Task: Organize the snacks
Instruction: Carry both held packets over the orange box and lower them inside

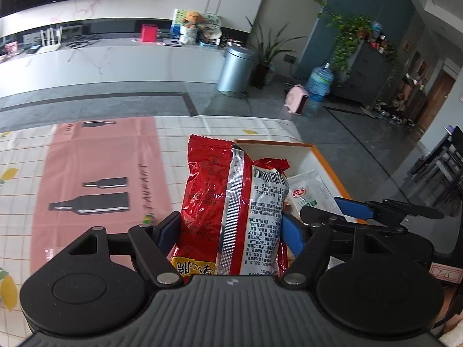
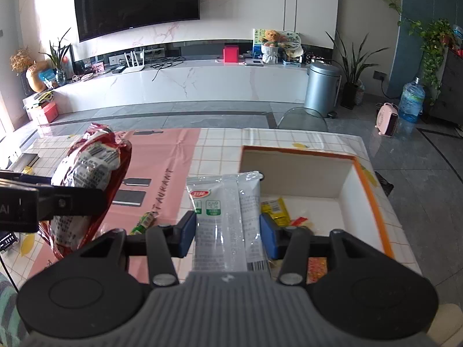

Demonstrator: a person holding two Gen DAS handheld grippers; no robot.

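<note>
My left gripper [image 1: 231, 231] is shut on a red snack bag [image 1: 208, 199] with a silver seam, held upright above the table beside the orange-rimmed white box [image 1: 324, 156]. The bag also shows in the right wrist view [image 2: 86, 185], held to the left of the box. My right gripper [image 2: 228, 231] is shut on a clear white snack packet [image 2: 228, 211] with a red and green label, held at the box's [image 2: 367, 179] near left corner. The same packet shows in the left wrist view [image 1: 309, 190]. A yellow packet [image 2: 275, 208] lies inside the box.
A small green snack [image 2: 144, 221] lies on the pink placemat [image 2: 162, 156] over the checked tablecloth [image 2: 220, 150]. A red-orange packet [image 2: 317, 269] lies in the box near my right gripper. The table's right edge runs just past the box, with grey floor beyond.
</note>
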